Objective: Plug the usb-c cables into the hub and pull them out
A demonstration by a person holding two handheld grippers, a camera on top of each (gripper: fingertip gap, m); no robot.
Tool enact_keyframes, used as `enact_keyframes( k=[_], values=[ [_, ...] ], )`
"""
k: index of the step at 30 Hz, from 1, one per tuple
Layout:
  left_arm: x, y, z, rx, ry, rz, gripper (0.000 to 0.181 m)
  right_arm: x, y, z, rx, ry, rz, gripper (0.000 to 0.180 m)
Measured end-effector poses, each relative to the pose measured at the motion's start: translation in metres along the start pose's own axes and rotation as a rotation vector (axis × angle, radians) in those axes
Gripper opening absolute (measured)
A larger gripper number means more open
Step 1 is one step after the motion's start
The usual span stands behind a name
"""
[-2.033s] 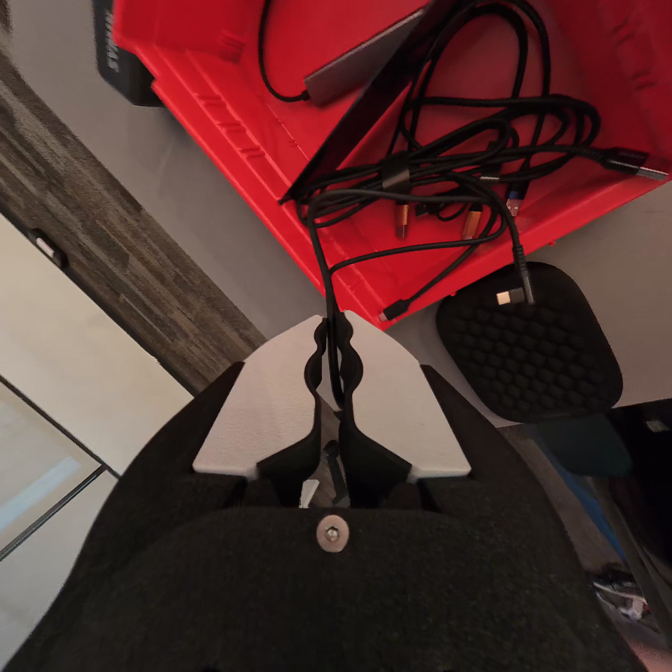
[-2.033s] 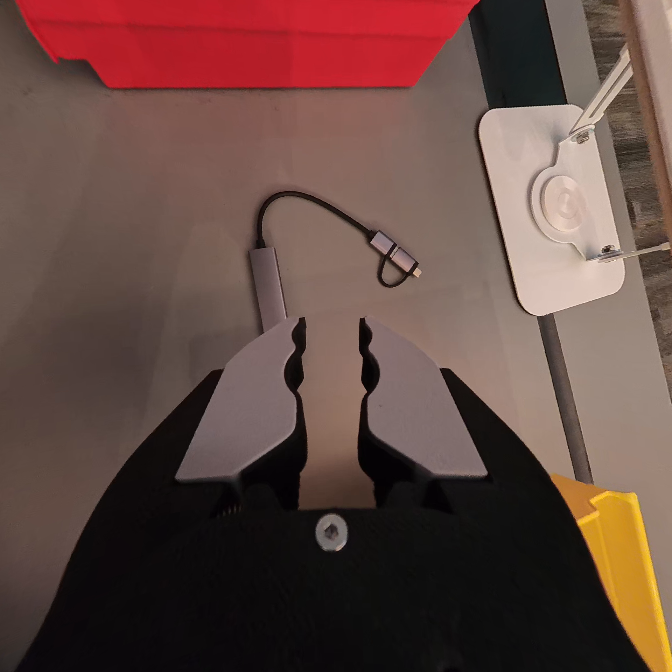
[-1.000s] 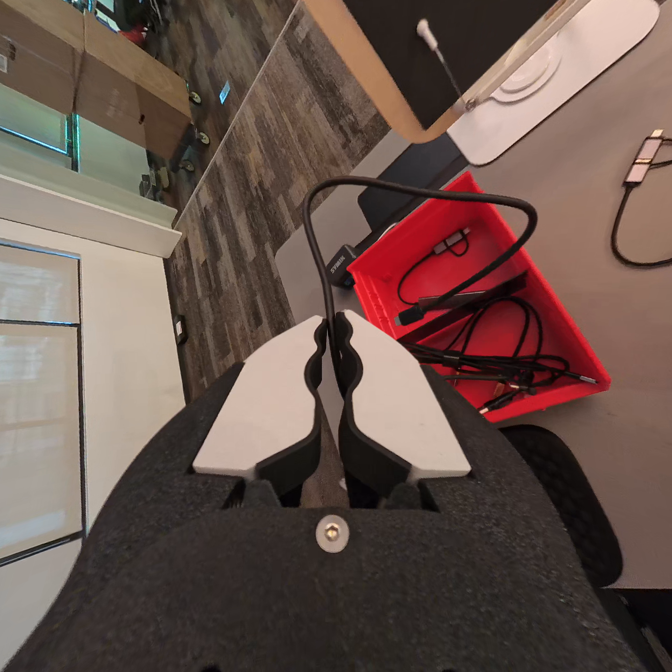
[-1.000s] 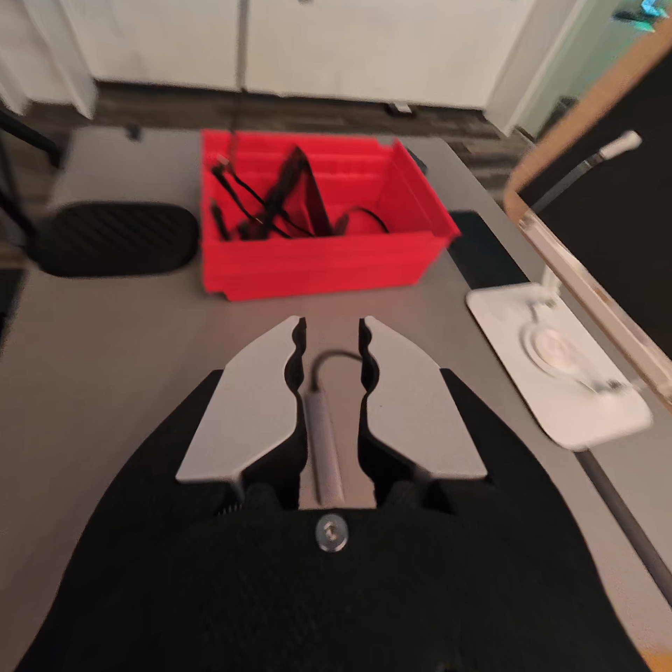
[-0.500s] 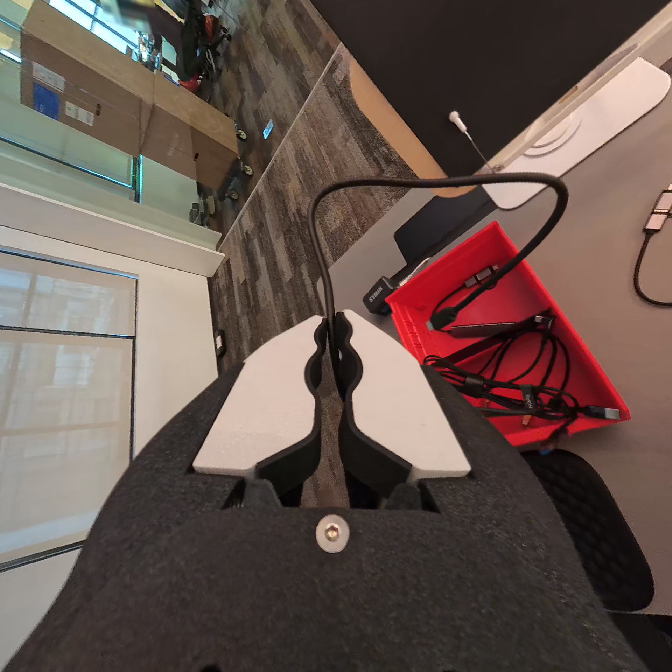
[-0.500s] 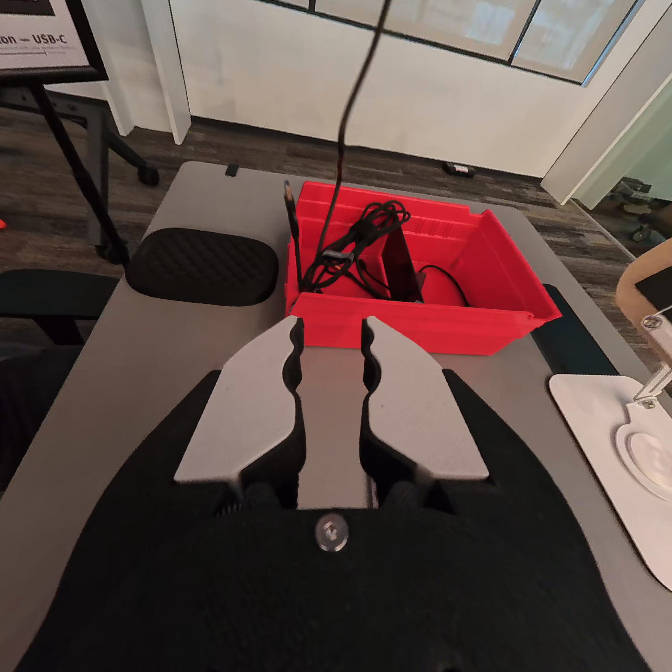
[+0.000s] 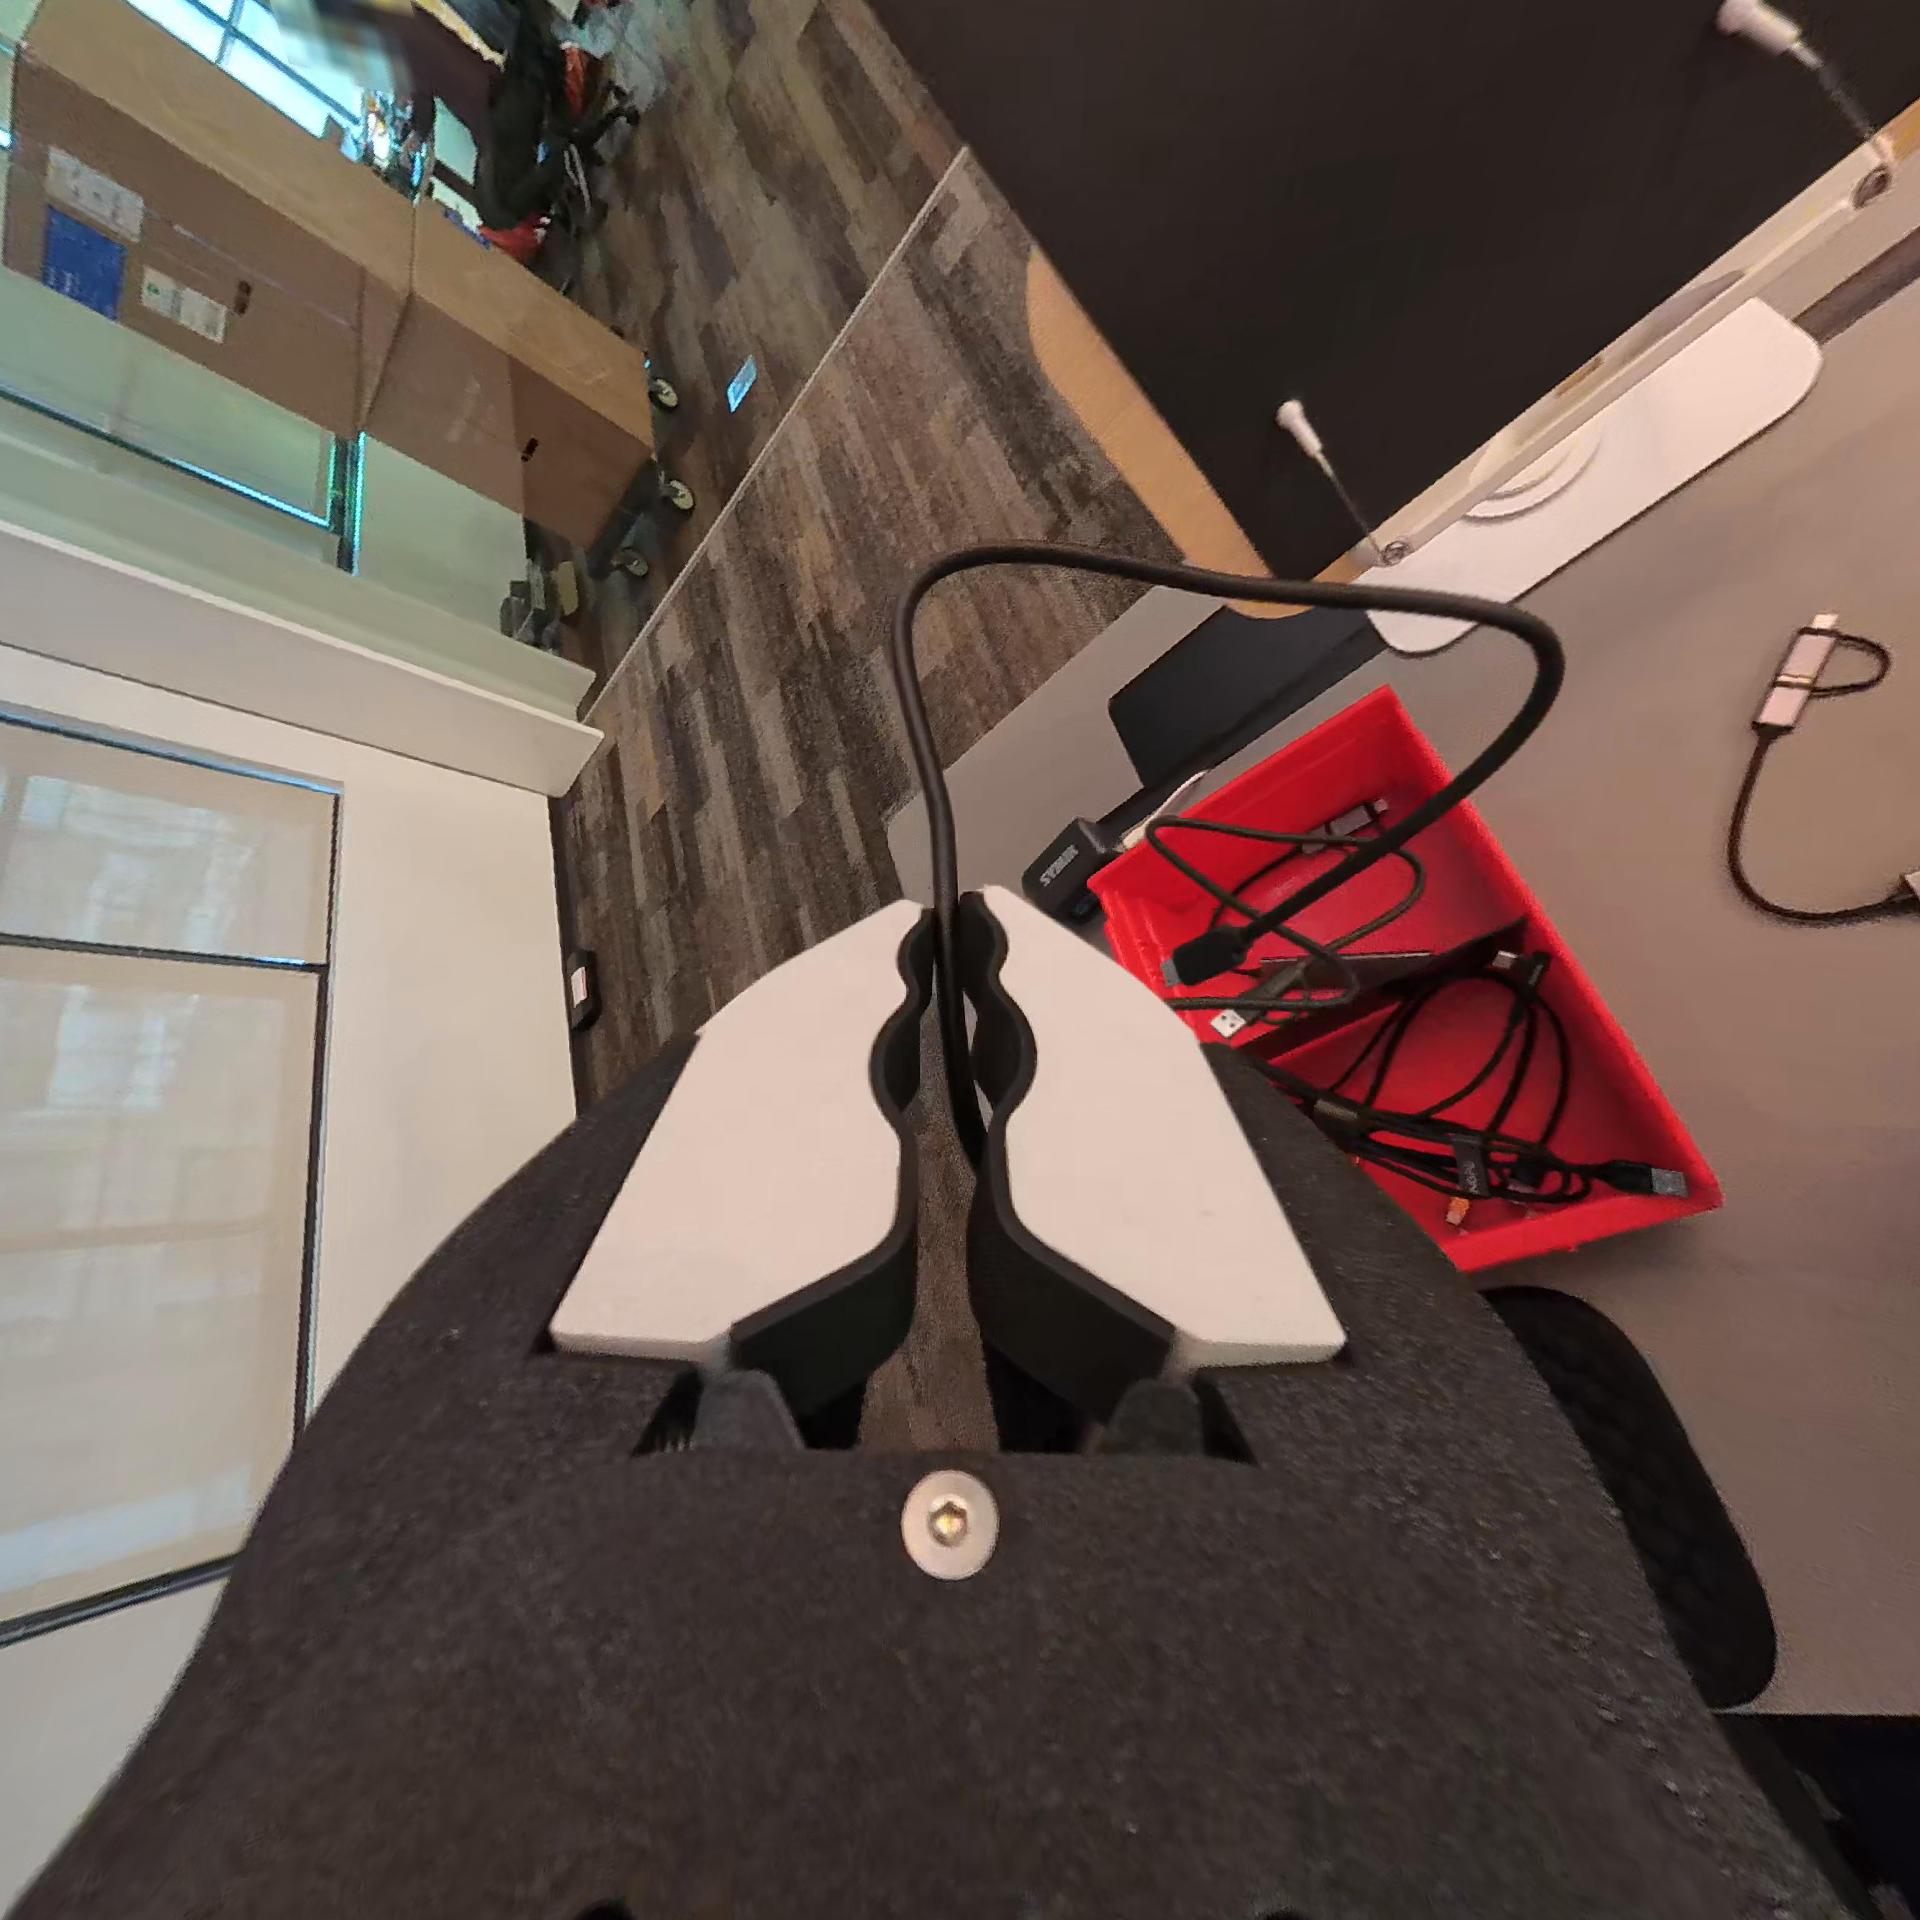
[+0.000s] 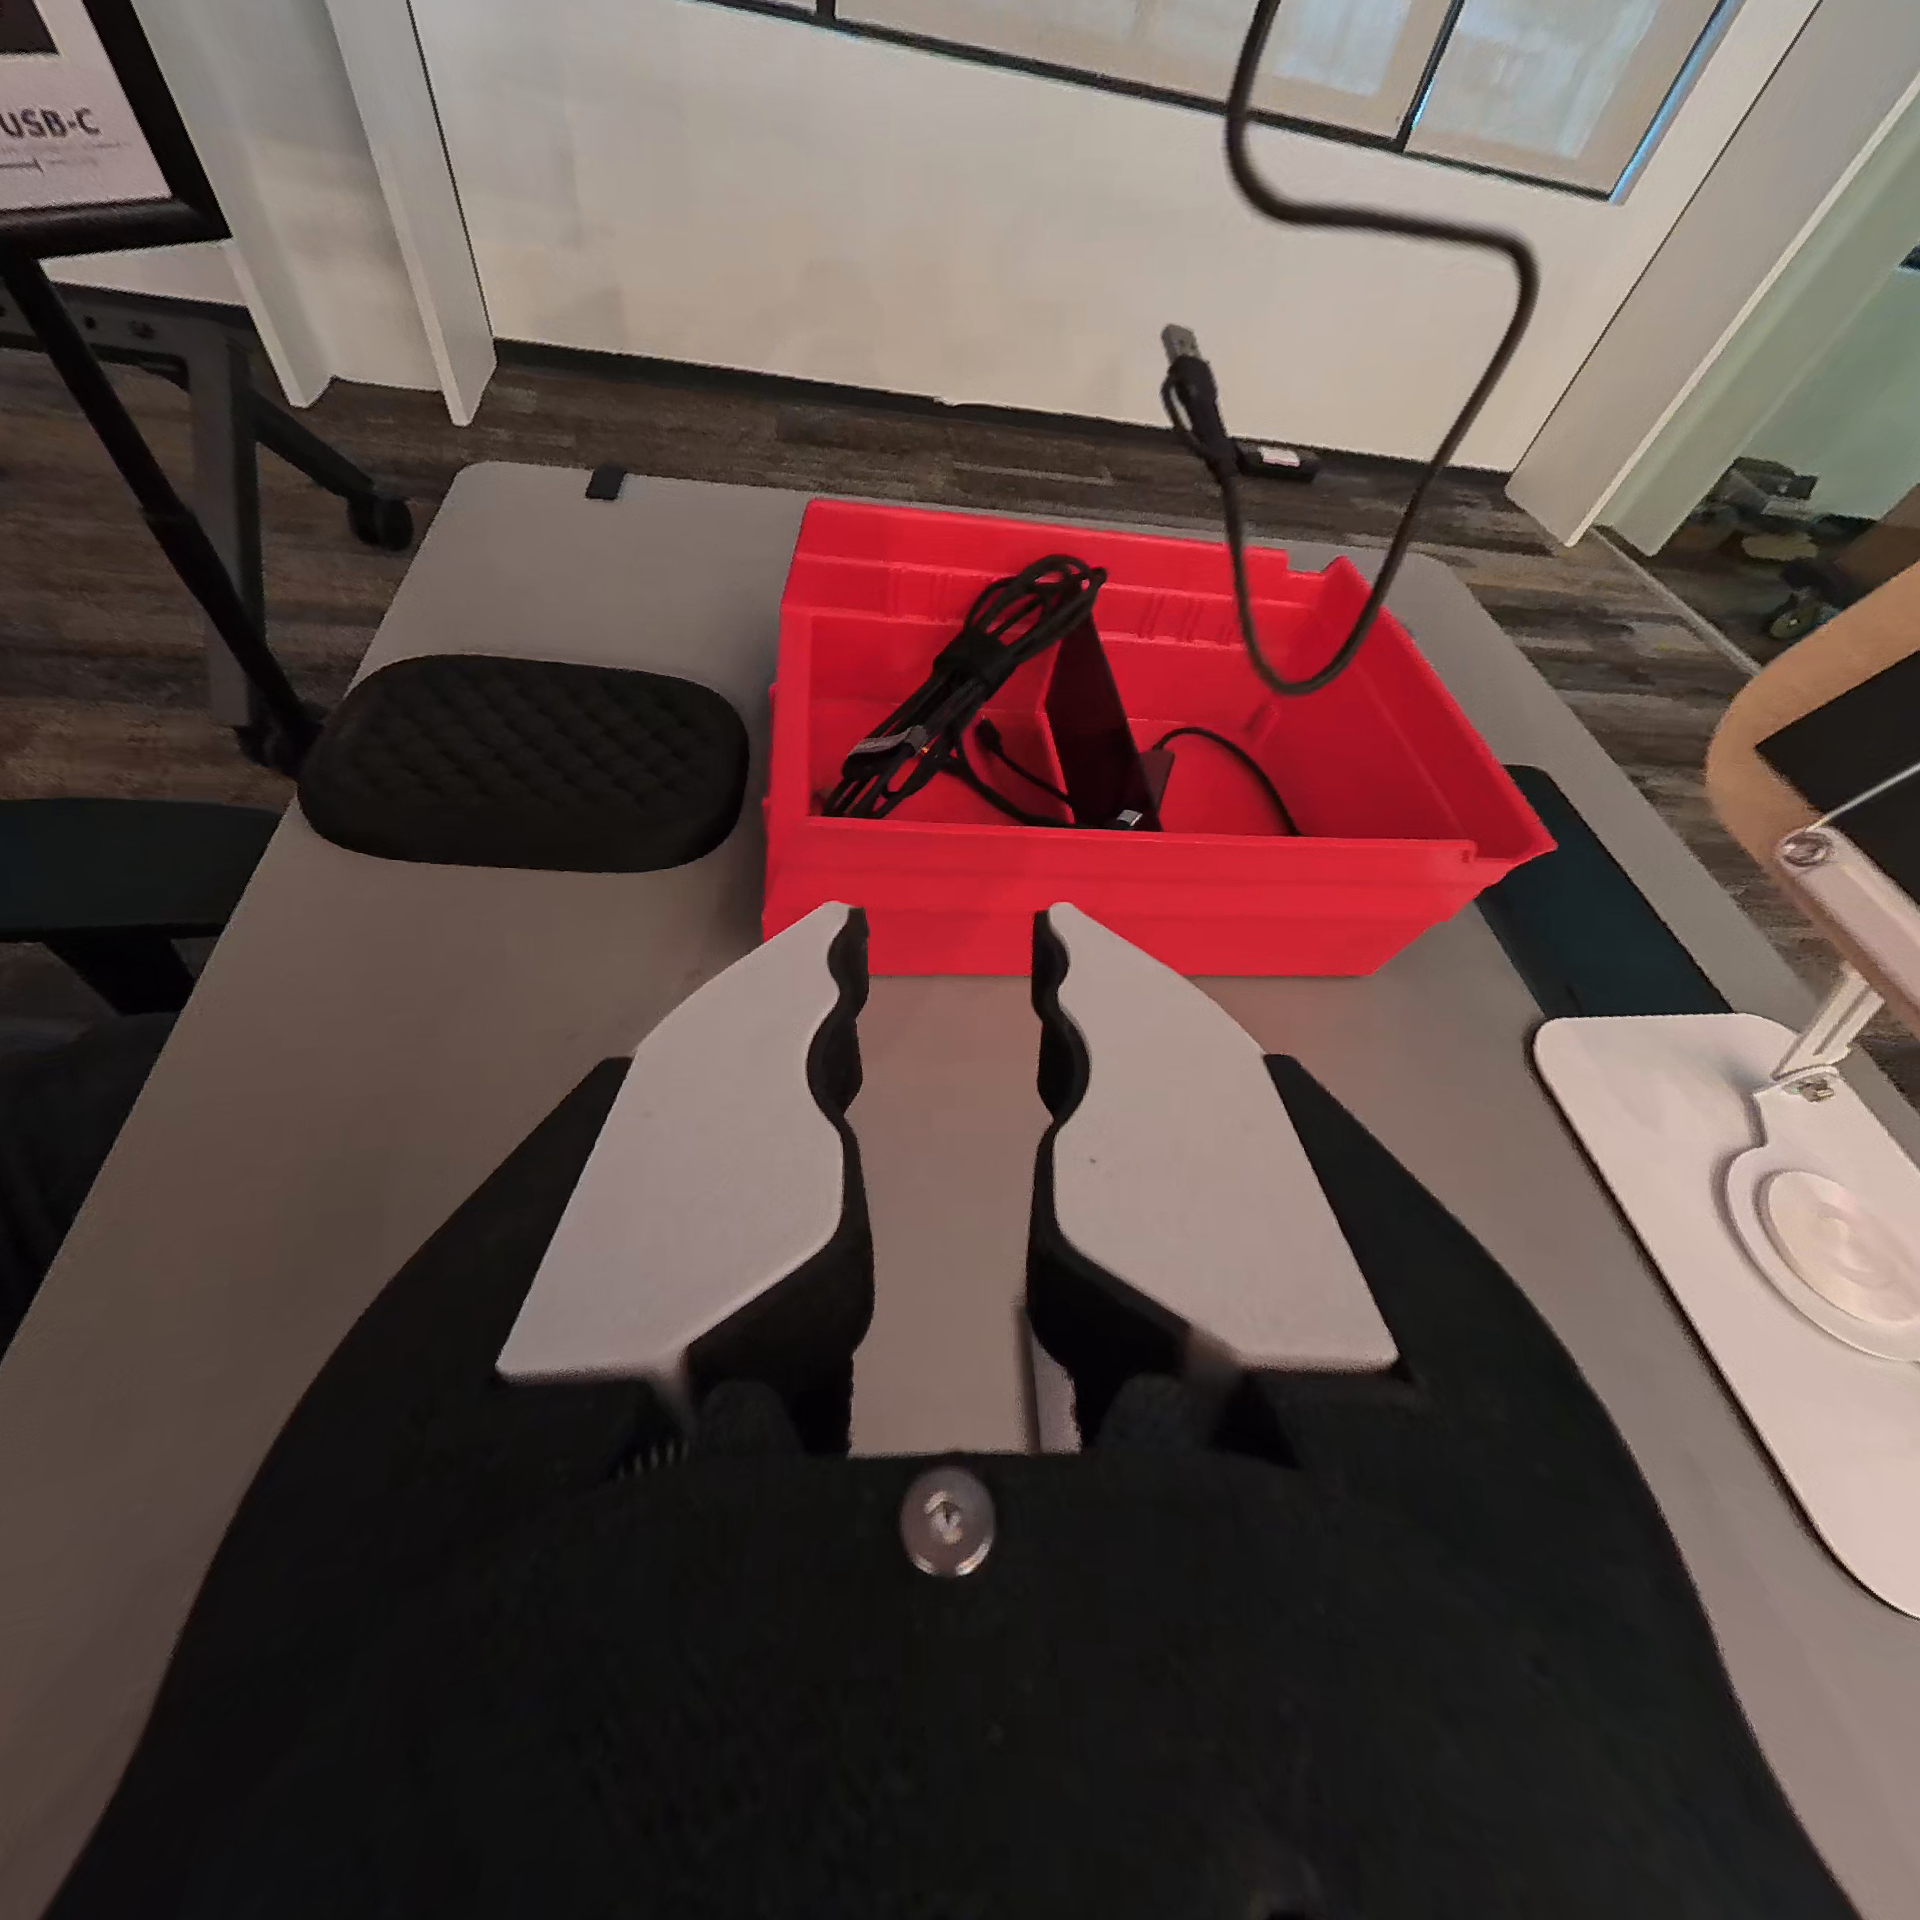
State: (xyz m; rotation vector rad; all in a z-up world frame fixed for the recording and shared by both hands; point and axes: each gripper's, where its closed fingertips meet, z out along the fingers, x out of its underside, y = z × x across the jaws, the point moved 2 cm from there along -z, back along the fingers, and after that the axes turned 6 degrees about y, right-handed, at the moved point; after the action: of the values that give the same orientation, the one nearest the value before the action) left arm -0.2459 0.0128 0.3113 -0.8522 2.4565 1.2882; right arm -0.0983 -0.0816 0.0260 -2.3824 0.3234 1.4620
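You are pinching a black cable [image 7: 1226, 587] between the pressed-together jaws of your left gripper [image 7: 943, 914]; it is arching up from the tips and drooping back down so that its plug [image 7: 1205, 954] is dangling above the red bin [image 7: 1652, 1101], off to the right of the jaws. Your right gripper [image 8: 945, 920] is hovering with its jaws spread and nothing between them, the bin just ahead of the tips and the cable hanging beyond and to the right. The hub itself is barely showing: only its short lead and adapter [image 7: 1792, 691] are lying on the table at the far right of your left jaws.

You are holding the cable well back from the plug, so the free end is probably swinging loose. That could make it hard to aim at a port, and the loop may snag the bundled cables [image 8: 977, 665] in the bin.
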Motion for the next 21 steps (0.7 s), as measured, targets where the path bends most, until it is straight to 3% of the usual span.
enact_keyframes(
  k=[4, 7, 12, 19, 21],
  values=[
    [-0.018, -0.024, -0.008, 0.087, -0.037, 0.01, 0.004, -0.016, 0.0, -0.011, 0.038, -0.104, -0.04, 0.038],
    [-0.036, -0.043, -0.019, 0.163, -0.063, 0.016, 0.004, -0.024, 0.01, -0.012, 0.035, -0.132, -0.108, 0.059],
    [-0.065, -0.095, -0.036, 0.292, -0.141, 0.125, 0.004, -0.048, 0.008, -0.051, 0.086, -0.211, -0.199, 0.058],
    [-0.094, -0.181, -0.04, 0.494, -0.228, 0.212, 0.004, -0.062, -0.035, -0.129, 0.145, -0.352, 0.103, 0.065],
    [-0.105, -0.199, -0.038, 0.523, -0.249, 0.231, 0.004, -0.059, -0.05, -0.143, 0.193, -0.376, 0.192, 0.058]
  ],
)
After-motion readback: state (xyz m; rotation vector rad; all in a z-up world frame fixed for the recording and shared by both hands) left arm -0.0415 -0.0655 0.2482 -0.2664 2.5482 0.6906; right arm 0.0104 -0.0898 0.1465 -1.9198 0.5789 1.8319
